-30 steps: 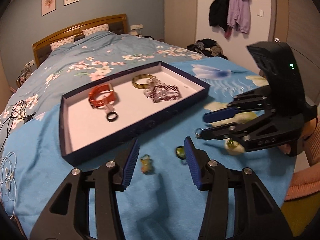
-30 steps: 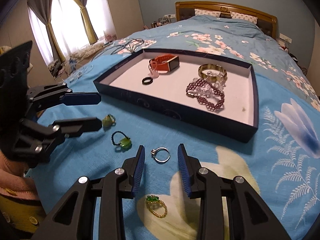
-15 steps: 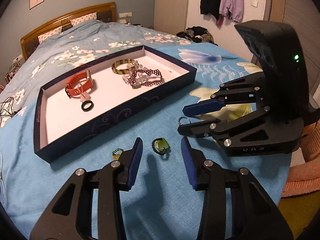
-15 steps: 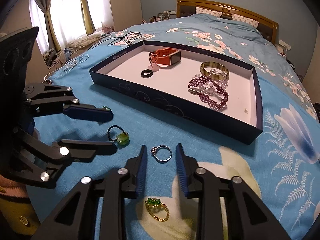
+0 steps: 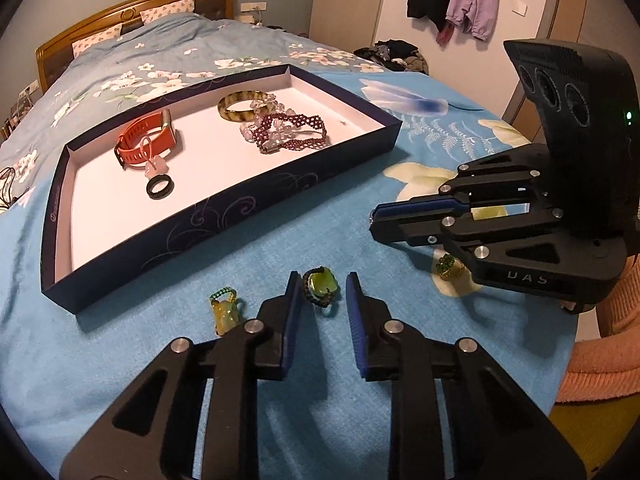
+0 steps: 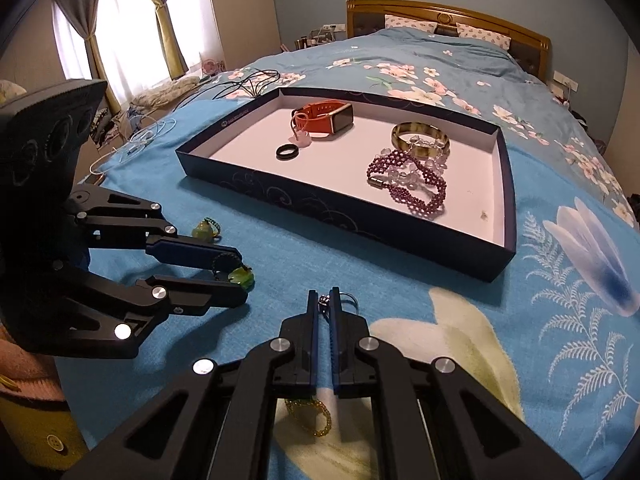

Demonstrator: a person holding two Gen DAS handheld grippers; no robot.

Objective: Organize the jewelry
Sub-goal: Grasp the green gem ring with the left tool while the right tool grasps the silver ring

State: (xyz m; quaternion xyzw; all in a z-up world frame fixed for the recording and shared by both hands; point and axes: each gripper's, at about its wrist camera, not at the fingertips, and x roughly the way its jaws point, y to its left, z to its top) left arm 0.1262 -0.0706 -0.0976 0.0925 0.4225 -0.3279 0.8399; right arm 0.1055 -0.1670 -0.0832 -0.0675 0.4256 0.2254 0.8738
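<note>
On the blue bedspread (image 5: pixel 120 360), right gripper (image 6: pixel 325 303) has now pinched the silver ring (image 6: pixel 344 300); left gripper (image 5: pixel 320 294), lower than before, is closing around the green-stone ring (image 5: pixel 322 285), pads apart.

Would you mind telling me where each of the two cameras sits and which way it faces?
Left wrist: on the left gripper, angled down over its closing fingers at a green stone ring lying between them; the right gripper and a peach sleeve show at right.
Right wrist: on the right gripper, angled down toward the headboard, jaws shut on a silver ring; the left gripper shows at left.
Both share the navy tray and the blue bedspread.
</note>
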